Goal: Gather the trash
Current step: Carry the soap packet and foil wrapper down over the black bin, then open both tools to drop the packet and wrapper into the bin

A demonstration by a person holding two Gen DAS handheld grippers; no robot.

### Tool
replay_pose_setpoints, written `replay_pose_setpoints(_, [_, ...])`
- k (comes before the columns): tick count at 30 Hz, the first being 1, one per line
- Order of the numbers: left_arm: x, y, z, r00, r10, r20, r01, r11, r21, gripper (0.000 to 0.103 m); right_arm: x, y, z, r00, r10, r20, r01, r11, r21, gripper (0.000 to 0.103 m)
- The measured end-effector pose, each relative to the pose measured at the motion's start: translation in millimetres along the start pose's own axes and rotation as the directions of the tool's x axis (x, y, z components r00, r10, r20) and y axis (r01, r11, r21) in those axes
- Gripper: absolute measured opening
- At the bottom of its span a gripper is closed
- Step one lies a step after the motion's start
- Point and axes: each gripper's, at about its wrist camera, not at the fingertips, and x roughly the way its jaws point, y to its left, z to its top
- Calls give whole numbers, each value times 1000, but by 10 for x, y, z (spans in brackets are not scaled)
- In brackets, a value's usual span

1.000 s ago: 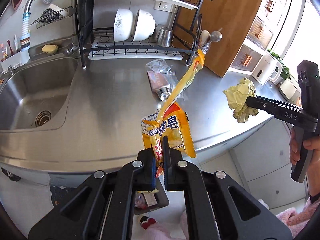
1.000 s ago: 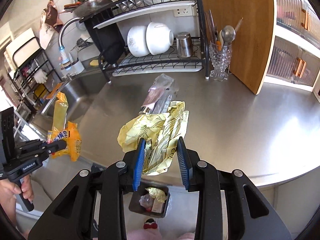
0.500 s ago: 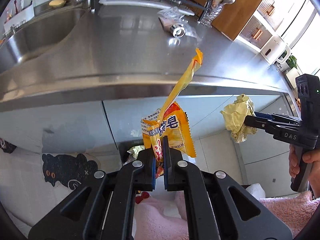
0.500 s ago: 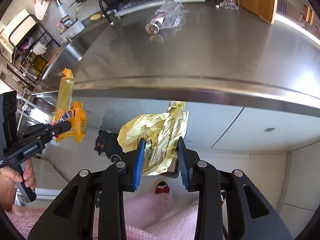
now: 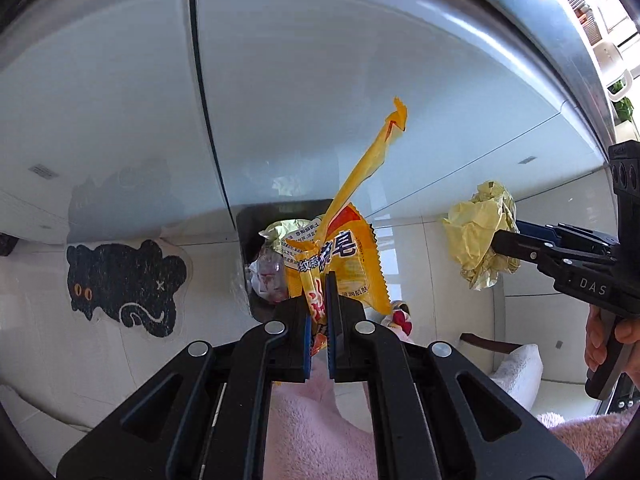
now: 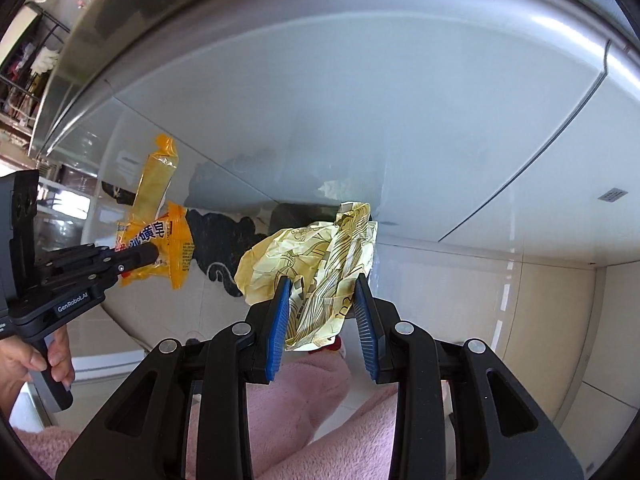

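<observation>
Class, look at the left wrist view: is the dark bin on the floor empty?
No: the dark bin already holds crumpled wrappers, seen just behind the orange packet.

Pale grey glossy cabinet doors (image 5: 360, 80) fill the upper part of both views, divided by a dark vertical seam (image 5: 206, 100). A stainless steel counter edge (image 5: 576, 52) runs above the doors. The floor (image 6: 540, 300) is laid with light beige tiles. A black cat-shaped mat (image 5: 124, 280) with orange eyes lies flat on the floor at the foot of the cabinets. Bright daylight reflects off the doors and the steel edge
</observation>
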Motion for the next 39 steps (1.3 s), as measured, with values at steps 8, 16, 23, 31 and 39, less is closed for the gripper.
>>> replay_pose_setpoints(8, [661, 137, 68, 996, 2, -89, -4, 1000, -15, 4, 666, -125, -36, 997, -15, -76, 19, 998, 53, 33])
replay_pose_setpoints(16, [1154, 192, 89, 987, 6, -161, -8, 1000, -13, 6, 1174, -248, 10, 989, -8, -146, 21, 996, 88, 33])
replay_pose_setpoints(23, [1388, 271, 120, 981, 2, -192, -8, 1000, -26, 17, 1464, -335, 48, 982, 10, -190, 18, 989, 145, 33])
replay_pose_setpoints(31, [1358, 395, 117, 980, -32, -197, 22, 998, -55, 46, 1690, -355, 81, 974, 24, -227, 15, 986, 168, 33])
replay_pose_setpoints(39, [1175, 552, 91, 983, -18, -180, 0, 995, -98, 52, 1783, -250, 130, 972, 65, -228, -21, 982, 189, 66])
